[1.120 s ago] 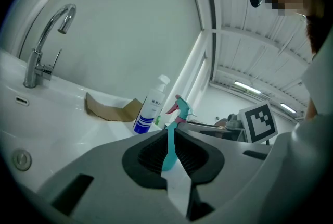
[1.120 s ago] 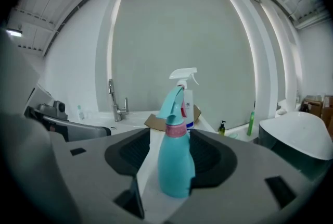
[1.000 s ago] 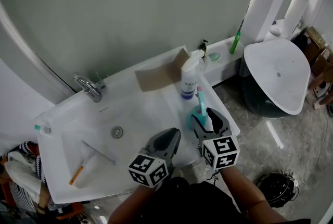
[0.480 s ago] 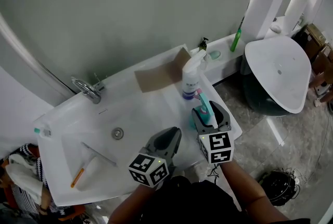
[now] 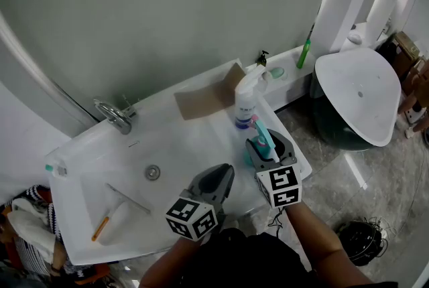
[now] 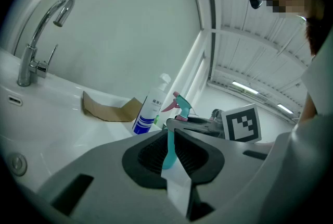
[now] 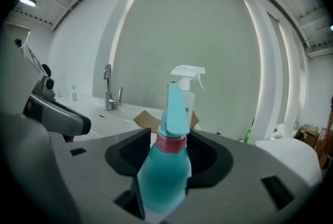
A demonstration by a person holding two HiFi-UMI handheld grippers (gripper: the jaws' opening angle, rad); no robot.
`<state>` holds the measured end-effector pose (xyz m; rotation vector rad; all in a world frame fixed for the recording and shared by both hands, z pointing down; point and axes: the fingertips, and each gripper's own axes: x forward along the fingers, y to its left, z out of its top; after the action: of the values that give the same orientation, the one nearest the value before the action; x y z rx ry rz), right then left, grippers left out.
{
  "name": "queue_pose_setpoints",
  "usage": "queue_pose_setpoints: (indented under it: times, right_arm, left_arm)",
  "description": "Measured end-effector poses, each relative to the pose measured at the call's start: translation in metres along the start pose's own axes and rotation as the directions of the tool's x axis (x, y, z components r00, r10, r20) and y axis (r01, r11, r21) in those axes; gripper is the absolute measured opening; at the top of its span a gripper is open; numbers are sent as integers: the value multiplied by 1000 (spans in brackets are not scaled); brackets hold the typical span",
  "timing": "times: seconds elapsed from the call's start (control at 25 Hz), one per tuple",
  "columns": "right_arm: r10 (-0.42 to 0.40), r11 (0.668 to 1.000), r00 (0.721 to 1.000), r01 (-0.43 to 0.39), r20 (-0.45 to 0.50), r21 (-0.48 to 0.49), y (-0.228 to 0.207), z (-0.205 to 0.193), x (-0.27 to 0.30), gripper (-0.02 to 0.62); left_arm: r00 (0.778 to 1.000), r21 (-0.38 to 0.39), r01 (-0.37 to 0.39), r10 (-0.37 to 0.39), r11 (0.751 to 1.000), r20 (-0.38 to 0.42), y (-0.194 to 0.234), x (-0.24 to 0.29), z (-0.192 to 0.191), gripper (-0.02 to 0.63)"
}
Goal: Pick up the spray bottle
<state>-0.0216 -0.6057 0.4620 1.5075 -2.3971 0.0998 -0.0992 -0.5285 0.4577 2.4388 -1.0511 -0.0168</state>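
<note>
Washbasin (image 5: 194, 139) corner: teal spray bottle (image 7: 162, 176) upright

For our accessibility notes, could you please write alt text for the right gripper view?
A teal spray bottle sits gripped between the jaws of the right tool. Behind it: a white spray bottle, brown cardboard and a tap on a white sink.
</note>
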Motion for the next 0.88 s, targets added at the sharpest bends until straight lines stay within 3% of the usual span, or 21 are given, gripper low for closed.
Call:
queue_pose_setpoints:
  times: [0.4,0.88]
  right_arm:
    - [33,998,999,-35,42,48,-4,15,-19,202]
    - [67,995,994,-73,90,70,-11,31,-67,204]
  left_arm:
    - [1000,4,-3,3,1000,14,-6,-1,5,29]
    - [1000,20,3,-3,1000,30,-43,-3,2,29]
